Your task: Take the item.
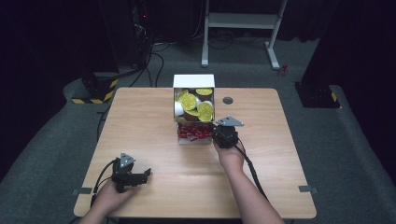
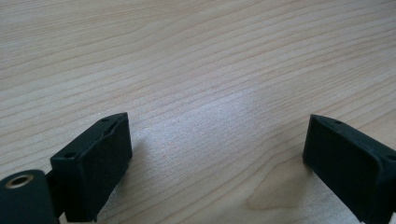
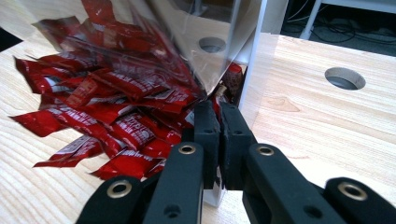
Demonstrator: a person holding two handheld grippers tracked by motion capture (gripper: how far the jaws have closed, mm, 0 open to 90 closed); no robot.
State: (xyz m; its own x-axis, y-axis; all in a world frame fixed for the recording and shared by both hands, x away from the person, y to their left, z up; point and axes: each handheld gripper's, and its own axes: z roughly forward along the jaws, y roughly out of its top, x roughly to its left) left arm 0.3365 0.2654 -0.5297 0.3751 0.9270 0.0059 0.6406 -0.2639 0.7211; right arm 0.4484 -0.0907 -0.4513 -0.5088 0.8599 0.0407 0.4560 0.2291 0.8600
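Dim room — table lit, sharp.

The surface (image 2: 196, 56) is pale wood-grain laminate with a soft sheen. At the left of the right gripper view, red sachets (image 3: 107, 116) look like glossy foil under a clear plastic flap (image 3: 187, 42). The hand-held gripper (image 3: 219, 133) is matt black plastic with brass-coloured rivets.

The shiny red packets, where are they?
In the high view, the shiny red packets lie in the white box's front compartment, mid-table, below the yellow-lidded cups, beside the right gripper.
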